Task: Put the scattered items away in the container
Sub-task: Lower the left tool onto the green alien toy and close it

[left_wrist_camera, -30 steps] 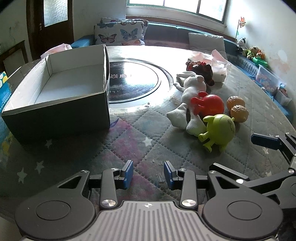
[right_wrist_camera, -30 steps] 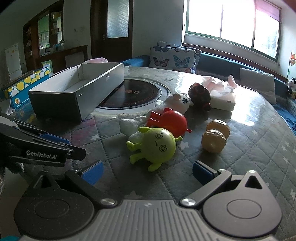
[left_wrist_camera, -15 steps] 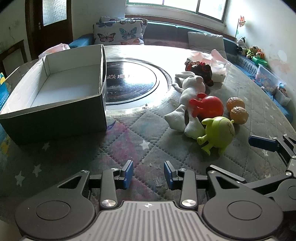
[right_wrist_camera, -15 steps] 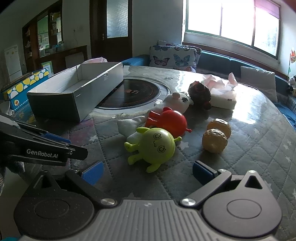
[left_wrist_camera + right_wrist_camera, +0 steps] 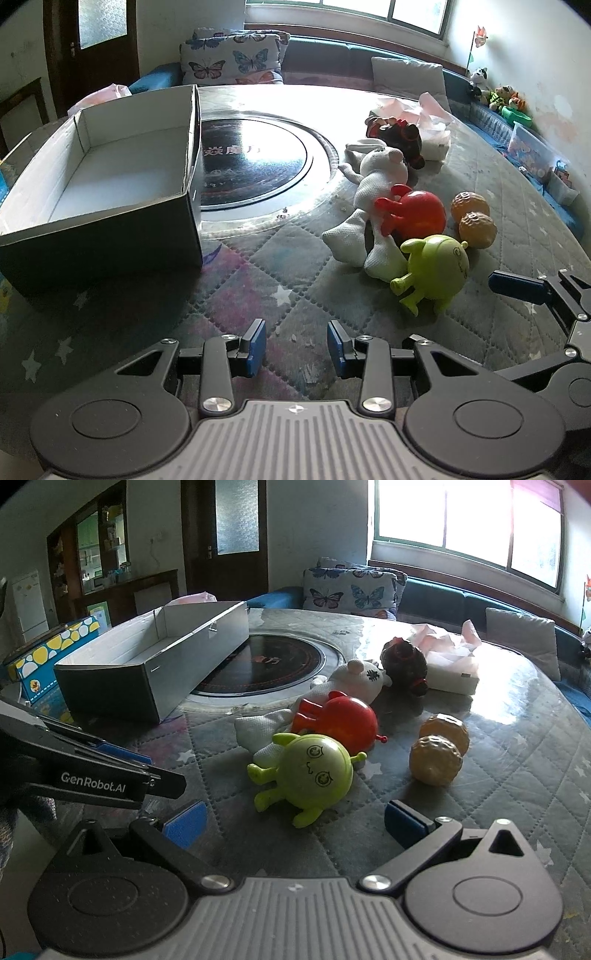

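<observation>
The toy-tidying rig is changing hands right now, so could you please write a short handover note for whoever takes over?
Left gripper: open, empty, low over the quilted table.
Right gripper: open wide, empty, facing the green toy.
Box: empty, on the table's left.
Done: nothing boxed.
Left: green toy, red toy, white plush, dark plush, two brown balls, all clustered on the right.

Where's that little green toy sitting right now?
The green toy lies on the quilted table just ahead of the open right tongs, touching the red toy behind it.
</observation>
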A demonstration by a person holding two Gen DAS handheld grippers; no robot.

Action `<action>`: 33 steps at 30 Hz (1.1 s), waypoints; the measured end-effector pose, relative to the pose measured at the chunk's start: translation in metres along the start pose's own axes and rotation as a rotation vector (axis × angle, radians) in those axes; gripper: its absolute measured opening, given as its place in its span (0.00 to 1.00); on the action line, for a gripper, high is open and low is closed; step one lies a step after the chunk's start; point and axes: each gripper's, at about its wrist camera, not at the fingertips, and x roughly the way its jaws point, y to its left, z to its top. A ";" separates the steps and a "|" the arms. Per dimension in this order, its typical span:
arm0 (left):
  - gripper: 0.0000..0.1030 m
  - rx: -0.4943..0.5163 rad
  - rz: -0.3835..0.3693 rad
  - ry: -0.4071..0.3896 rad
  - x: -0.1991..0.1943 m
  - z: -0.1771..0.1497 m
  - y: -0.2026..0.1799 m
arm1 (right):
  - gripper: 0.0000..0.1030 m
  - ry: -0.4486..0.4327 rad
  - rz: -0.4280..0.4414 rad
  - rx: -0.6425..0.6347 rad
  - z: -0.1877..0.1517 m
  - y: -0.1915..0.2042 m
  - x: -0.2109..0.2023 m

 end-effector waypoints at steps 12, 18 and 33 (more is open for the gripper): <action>0.38 -0.012 -0.015 0.012 0.007 0.010 0.005 | 1.00 -0.008 0.023 0.015 0.006 -0.007 0.007; 0.38 -0.015 -0.035 0.008 0.007 0.016 0.005 | 1.00 -0.008 0.023 0.018 0.009 -0.011 0.011; 0.38 0.045 -0.235 -0.048 -0.011 0.037 -0.016 | 0.71 -0.014 0.065 0.066 0.014 -0.023 0.013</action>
